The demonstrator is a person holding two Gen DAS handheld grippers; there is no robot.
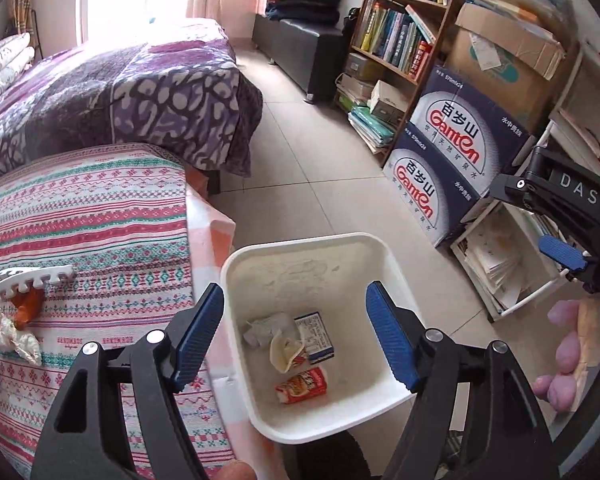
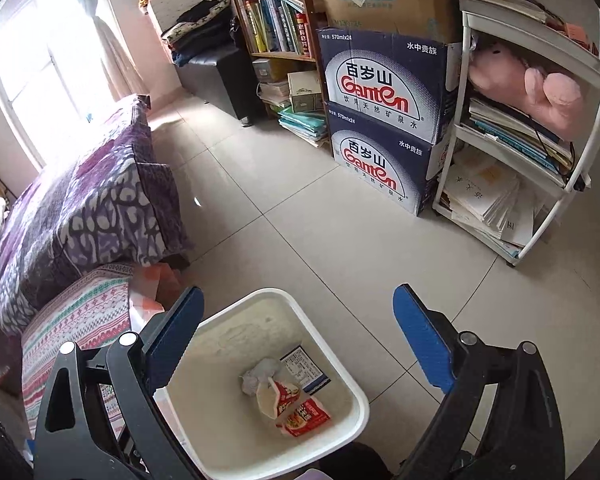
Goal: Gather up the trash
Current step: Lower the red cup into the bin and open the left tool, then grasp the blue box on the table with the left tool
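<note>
Left gripper (image 1: 295,338) poised over the square white plastic waste bin (image 1: 396,276), blue ribbed pads spread well apart, nothing between them. No earlier view to compare. Bin standing on the pale tiled floor (image 1: 300,168), just beside the cushion with the pink, teal and white striped woven cover (image 1: 88,216), which lies at 9 o'clock of the bin in the left wrist view. Inside the bin, on its bottom: crumpled grey-white paper wad (image 1: 260,330) at 10 o'clock, blue-and-white printed carton (image 1: 315,336) at 1 o'clock, cream torn wrapper (image 1: 285,354) at centre, red-and-orange snack packet (image 1: 302,389) at 6 o'clock; all touching or overlapping. On the striped cover, at 9 o'clock of the left gripper: white toothed hair clip (image 1: 30,280), beside it an orange-brown scrap (image 1: 28,306) and crumpled white wrapper (image 1: 14,338). Right gripper (image 2: 298,342) likewise above the bin (image 2: 352,392), pads wide apart, empty. Same right gripper visible at 3 o'clock in the left wrist view. Two dark-blue printed water cartons (image 2: 384,120) stacked at 1 o'clock, well apart from the bin.
</note>
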